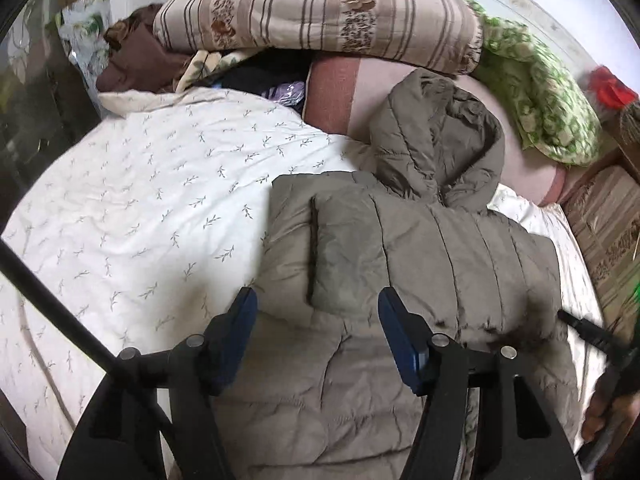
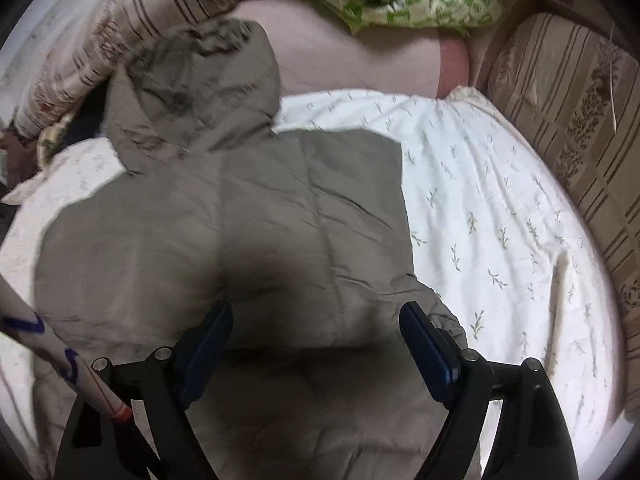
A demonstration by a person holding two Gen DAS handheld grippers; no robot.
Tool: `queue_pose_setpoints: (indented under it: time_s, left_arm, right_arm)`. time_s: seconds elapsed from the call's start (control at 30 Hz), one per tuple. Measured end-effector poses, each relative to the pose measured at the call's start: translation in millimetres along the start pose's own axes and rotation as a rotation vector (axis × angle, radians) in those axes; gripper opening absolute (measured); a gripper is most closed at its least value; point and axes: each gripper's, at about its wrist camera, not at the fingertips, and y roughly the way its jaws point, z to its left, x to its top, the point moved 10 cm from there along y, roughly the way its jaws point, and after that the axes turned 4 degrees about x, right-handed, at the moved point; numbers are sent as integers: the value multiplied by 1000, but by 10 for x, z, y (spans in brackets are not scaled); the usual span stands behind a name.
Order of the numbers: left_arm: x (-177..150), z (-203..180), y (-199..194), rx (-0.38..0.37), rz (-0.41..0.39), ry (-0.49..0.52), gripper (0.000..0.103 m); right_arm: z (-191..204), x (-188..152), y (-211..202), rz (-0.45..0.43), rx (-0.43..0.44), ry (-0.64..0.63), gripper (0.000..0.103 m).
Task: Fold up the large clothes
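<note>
Your olive quilted puffer jacket [image 2: 248,216] runs off the bottom edge in both views, its hem unseen; your hand [image 1: 604,412] at the right edge is cut off and blurred.

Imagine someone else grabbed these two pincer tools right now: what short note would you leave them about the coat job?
Left gripper: open, above the jacket, holding nothing.
Right gripper: open wide, also empty.
Grey-brown puffer jacket: on the white leaf-print sheet, hood toward the pillows.
Done: both sides appear folded in, making a narrow block.
Left: probably fold hood and hem together, then tidy.
</note>
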Motion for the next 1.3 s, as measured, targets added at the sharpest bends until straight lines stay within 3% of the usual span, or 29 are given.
queue_pose_setpoints:
  time_s: [0.17,0.3,0.4,0.8,0.93,1.07,1.1,1.17,1.23,1.3]
  left_arm:
    - [-178,51,165,43,-1,36,62]
    - [-308,256,320,63,-12,24,62]
    - [-331,411,464,114,11,21,62]
    - [-330,440,836,92,71,18,62]
    - [-369,464,877,64,101,1,62]
    - [-394,522,903,61,116,-13,62]
    - [-397,532,913,62,119,-14,62]
    - [-404,543,931,57,127,-19,62]
    - [-407,552,945,50,135,-23,62]
    - [-401,560,939,43,139,-28,62]
  right_arm:
    - [507,252,-289,-20,65,-34,89]
    - [903,651,-267,-54,84,-53,89]
    - [1144,1015,-78,-56,79,-29,89]
    - [2265,2488,808,-111,135,59,89]
    - [2476,2772,1152,-106,88,55,89]
    - [2552,2817,1525,-66,37,25,89]
    - [2553,2801,1600,-58,20,11,86]
    - [2534,2752,1694,-47,-22,-17,67]
    - [2565,2694,1719,-23,7,-38,10]
    - [2590,2676,1572,-42,17,-63,10]
